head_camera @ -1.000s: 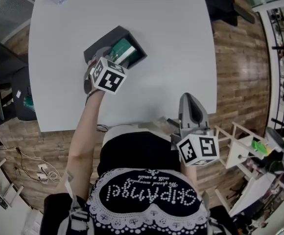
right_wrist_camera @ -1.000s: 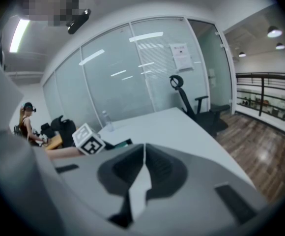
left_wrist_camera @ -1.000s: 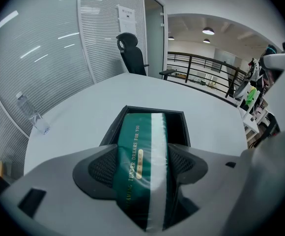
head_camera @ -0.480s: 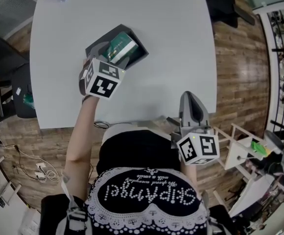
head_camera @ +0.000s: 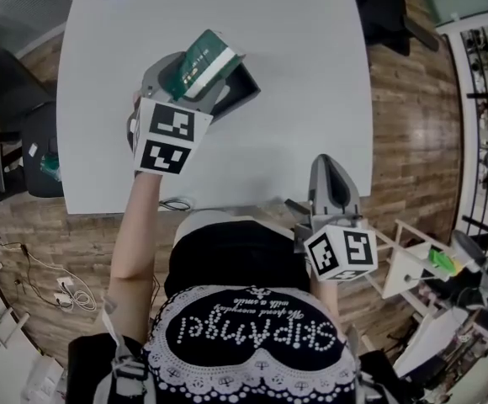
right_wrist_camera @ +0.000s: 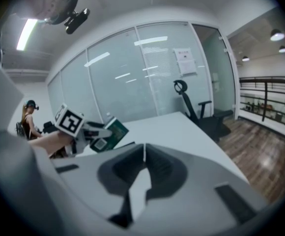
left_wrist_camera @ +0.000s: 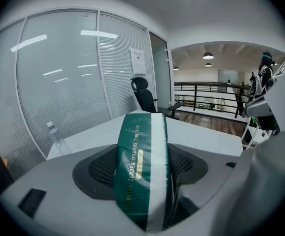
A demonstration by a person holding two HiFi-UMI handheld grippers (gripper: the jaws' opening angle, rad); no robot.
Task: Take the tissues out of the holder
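Tissue pack (left_wrist_camera: pixel 141 166) pinched between jaws of left gripper (head_camera: pixel 185 78), green-and-white wrapper on edge, held up above left side of holder (head_camera: pixel 244 91). Holder on white table (head_camera: pixel 303 74). Right gripper (right_wrist_camera: pixel 142 154) jaws pressed together, nothing between, well apart from holder.

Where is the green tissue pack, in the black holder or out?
Out: the left gripper holds the green tissue pack above the black holder.
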